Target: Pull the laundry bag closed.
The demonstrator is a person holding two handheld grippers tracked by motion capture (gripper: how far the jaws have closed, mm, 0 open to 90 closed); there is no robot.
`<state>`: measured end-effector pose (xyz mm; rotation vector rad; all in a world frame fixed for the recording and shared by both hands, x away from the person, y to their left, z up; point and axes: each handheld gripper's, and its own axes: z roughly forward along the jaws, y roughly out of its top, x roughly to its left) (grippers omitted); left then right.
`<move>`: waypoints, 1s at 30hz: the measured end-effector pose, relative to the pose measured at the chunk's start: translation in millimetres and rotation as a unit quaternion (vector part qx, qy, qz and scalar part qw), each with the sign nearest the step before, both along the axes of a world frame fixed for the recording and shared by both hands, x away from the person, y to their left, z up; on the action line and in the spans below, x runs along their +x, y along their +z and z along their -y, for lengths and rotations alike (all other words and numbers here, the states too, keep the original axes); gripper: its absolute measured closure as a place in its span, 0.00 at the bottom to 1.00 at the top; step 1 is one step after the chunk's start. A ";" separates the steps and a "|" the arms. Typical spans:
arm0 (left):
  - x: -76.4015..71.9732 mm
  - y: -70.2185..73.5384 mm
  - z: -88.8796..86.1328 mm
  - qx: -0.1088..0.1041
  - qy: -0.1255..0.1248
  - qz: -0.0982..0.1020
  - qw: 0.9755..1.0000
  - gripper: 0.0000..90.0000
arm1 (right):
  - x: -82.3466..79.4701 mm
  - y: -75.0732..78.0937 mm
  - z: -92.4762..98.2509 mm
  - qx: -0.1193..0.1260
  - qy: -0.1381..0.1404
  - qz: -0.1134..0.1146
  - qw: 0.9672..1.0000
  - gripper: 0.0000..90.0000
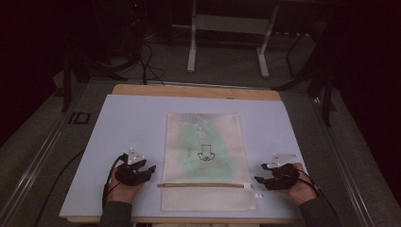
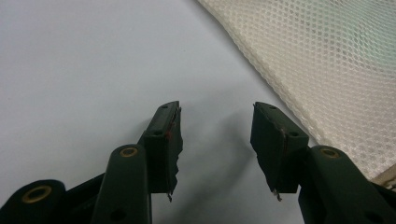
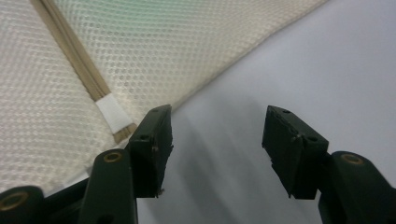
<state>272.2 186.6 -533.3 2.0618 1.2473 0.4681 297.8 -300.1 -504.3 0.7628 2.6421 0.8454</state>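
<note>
Both the left hand-held gripper (image 1: 152, 168) and the right hand-held gripper (image 1: 258, 179) stand apart and empty beside the mesh bag (image 1: 203, 137) near the surface's (image 1: 132, 118) front edge, so the next move is probably to grasp its zipper (image 1: 203, 185).

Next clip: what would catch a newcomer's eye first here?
A cream mesh bag lies flat mid-table with something green showing through it and a tan zipper across its near end. The left gripper and right gripper flank it, jaws open and empty, on the pale table.
</note>
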 end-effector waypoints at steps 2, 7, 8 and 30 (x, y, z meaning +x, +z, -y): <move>0.1 -0.2 0.8 0.001 -0.004 0.000 1.000 0.58 | -1.0 2.8 -5.0 -0.007 0.006 0.003 1.000 0.46; 0.0 -0.4 1.4 0.002 -0.005 -0.001 1.000 0.58 | -1.4 6.4 -8.8 -0.006 0.014 0.007 1.000 0.44; 0.0 -0.5 1.5 0.001 -0.005 -0.001 1.000 0.58 | -1.7 7.0 -9.9 -0.006 0.013 0.006 1.000 0.44; -0.7 0.0 2.7 0.001 -0.013 0.001 1.000 0.58 | -4.3 16.1 -46.0 -0.030 0.071 0.008 0.997 0.47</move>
